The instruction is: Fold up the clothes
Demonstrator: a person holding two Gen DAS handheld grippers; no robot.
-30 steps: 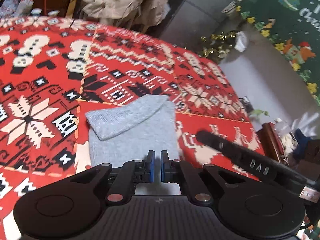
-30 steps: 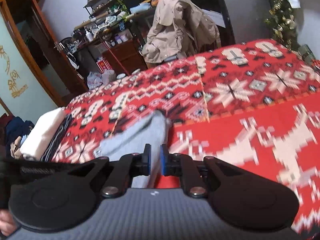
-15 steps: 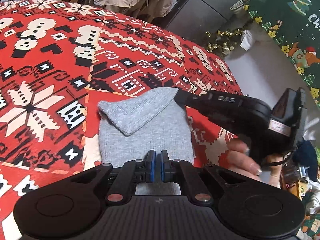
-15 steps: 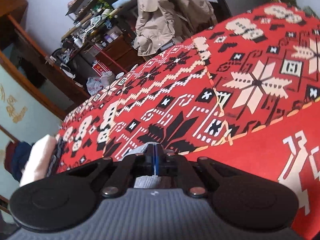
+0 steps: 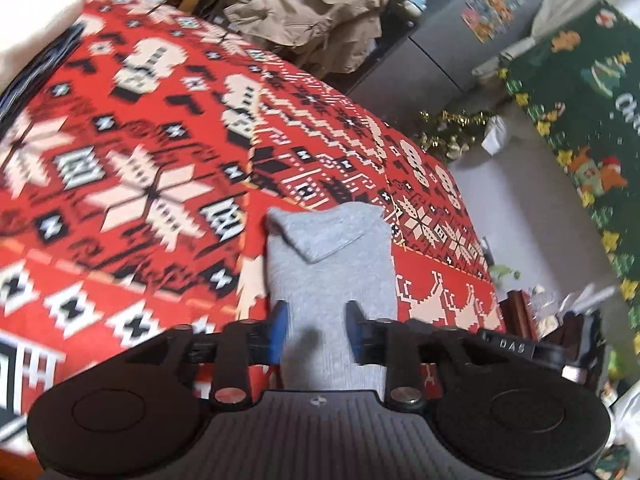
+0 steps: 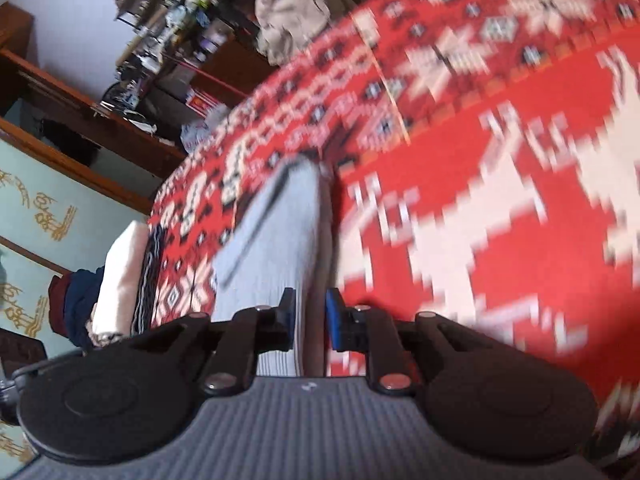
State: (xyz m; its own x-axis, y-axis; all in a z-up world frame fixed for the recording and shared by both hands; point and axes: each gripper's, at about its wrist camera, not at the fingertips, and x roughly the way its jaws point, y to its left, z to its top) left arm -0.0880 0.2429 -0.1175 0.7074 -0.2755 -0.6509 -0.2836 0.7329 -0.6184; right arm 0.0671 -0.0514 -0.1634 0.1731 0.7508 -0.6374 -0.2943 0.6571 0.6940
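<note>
I see the grey knit (image 5: 332, 276) lying flat on the red cloth (image 5: 120, 184), far corner turned over; soft, light, floppy, so I'd pinch its near hem. Left hand-held gripper (image 5: 316, 334) and right hand-held gripper (image 6: 310, 318) both gape, empty

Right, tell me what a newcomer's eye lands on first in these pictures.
The red patterned blanket first: it fills most of both views with white snowflake and reindeer motifs. Next, the folded grey garment lying on it, straight ahead of the open left claw and in front of the open right claw. A beige coat is heaped beyond the blanket's far edge.
</note>
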